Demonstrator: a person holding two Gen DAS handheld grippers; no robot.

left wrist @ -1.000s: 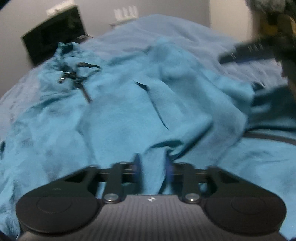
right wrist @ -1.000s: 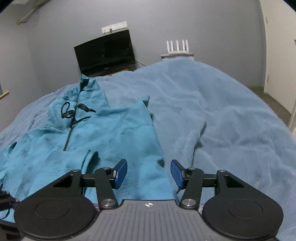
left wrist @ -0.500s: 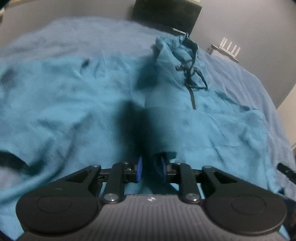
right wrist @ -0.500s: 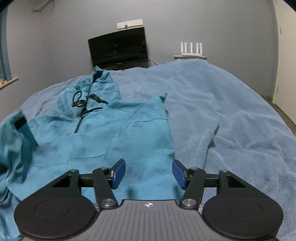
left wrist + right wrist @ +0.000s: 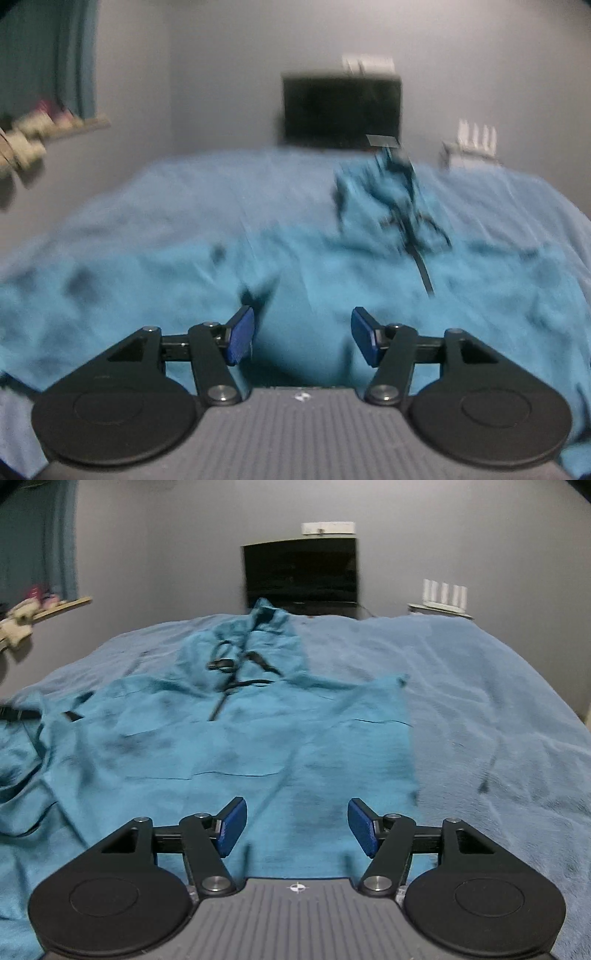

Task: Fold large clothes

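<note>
Your left gripper (image 5: 303,339) has just been opening, nothing between its jaws; your right gripper (image 5: 294,826) also stands open and empty. Both hover over the teal hoodie (image 5: 229,738), spread on the bed (image 5: 498,709) before the television (image 5: 301,576).

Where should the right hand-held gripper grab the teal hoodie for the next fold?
Probably the hoodie's straight right side edge, coming in from the bare blanket side. That edge lies flat and exposed, so the open right hand-held gripper could likely pinch it cleanly.
</note>
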